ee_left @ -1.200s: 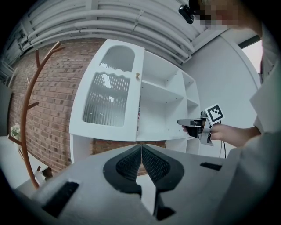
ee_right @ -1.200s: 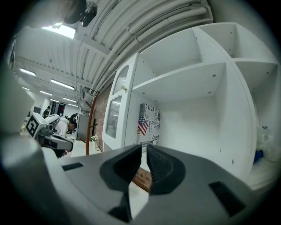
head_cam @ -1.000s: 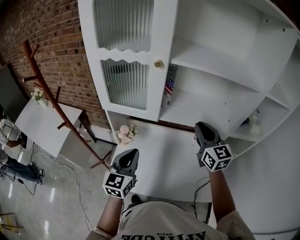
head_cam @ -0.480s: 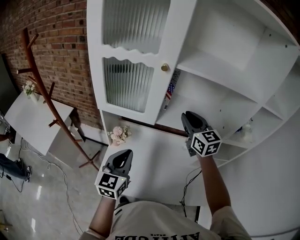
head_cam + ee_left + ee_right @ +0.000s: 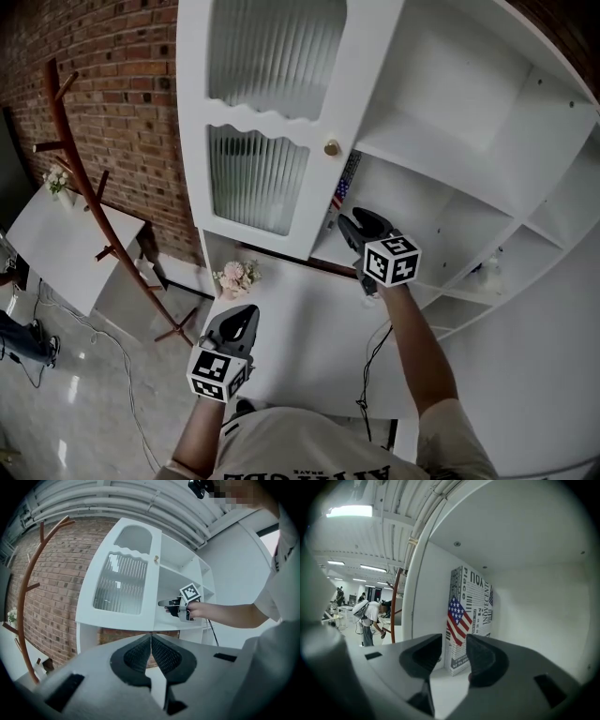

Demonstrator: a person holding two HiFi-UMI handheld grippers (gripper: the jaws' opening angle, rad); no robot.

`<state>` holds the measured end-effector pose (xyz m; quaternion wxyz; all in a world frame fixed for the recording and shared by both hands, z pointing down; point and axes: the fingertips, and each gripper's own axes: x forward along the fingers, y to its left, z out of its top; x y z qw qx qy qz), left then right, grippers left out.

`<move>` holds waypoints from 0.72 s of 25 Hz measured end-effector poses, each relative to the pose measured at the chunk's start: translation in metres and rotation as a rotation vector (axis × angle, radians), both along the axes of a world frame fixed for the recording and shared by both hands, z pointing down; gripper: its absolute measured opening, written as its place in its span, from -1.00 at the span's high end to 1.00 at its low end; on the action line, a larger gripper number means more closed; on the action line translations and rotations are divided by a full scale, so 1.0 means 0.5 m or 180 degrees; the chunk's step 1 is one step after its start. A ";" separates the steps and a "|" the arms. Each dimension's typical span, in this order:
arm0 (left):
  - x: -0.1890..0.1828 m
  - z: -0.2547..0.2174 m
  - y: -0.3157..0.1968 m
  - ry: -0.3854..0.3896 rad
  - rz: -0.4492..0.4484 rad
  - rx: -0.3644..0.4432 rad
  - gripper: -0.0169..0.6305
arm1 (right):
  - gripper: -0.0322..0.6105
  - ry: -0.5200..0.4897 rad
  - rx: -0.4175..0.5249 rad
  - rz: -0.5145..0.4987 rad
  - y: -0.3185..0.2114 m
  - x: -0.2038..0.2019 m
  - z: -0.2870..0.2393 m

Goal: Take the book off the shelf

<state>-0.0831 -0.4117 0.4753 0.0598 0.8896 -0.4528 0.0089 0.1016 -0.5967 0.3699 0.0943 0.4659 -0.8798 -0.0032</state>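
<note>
The book (image 5: 344, 181), with a flag and black lettering on its cover, stands upright at the left end of a white cabinet shelf, just behind the door's edge. In the right gripper view the book (image 5: 469, 616) rises straight ahead against the compartment's left wall. My right gripper (image 5: 349, 221) reaches into that compartment, a short way in front of the book. Its jaws have just been opening and my right gripper (image 5: 454, 654) is open, with only the shelf floor (image 5: 449, 686) between them. My left gripper (image 5: 246, 317) hangs low over the table, and in its own view my left gripper (image 5: 151, 652) is shut on nothing.
The ribbed-glass cabinet door (image 5: 258, 178) with a brass knob (image 5: 332, 147) stands beside the book. A white table (image 5: 309, 323) with a flower bunch (image 5: 232, 276) lies below. A wooden coat rack (image 5: 84, 183) leans by the brick wall. Small items (image 5: 487, 272) sit on a right shelf.
My right gripper has travelled from above the table up and left into the shelf compartment, close to the book. The left gripper has stayed about where it was.
</note>
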 end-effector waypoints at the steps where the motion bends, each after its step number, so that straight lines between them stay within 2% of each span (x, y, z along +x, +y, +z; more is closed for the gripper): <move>1: 0.000 0.000 -0.001 0.0000 0.0004 -0.0024 0.87 | 0.44 0.0016 -0.0012 -0.0001 -0.007 -0.006 0.004; 7: -0.008 0.006 -0.011 -0.0027 0.0006 -0.0069 0.87 | 0.35 0.0047 -0.0075 0.0043 -0.052 -0.029 0.027; 18: -0.030 0.019 -0.023 -0.0006 -0.0058 -0.0134 0.87 | 0.34 0.0098 -0.0081 -0.0006 -0.085 -0.042 0.039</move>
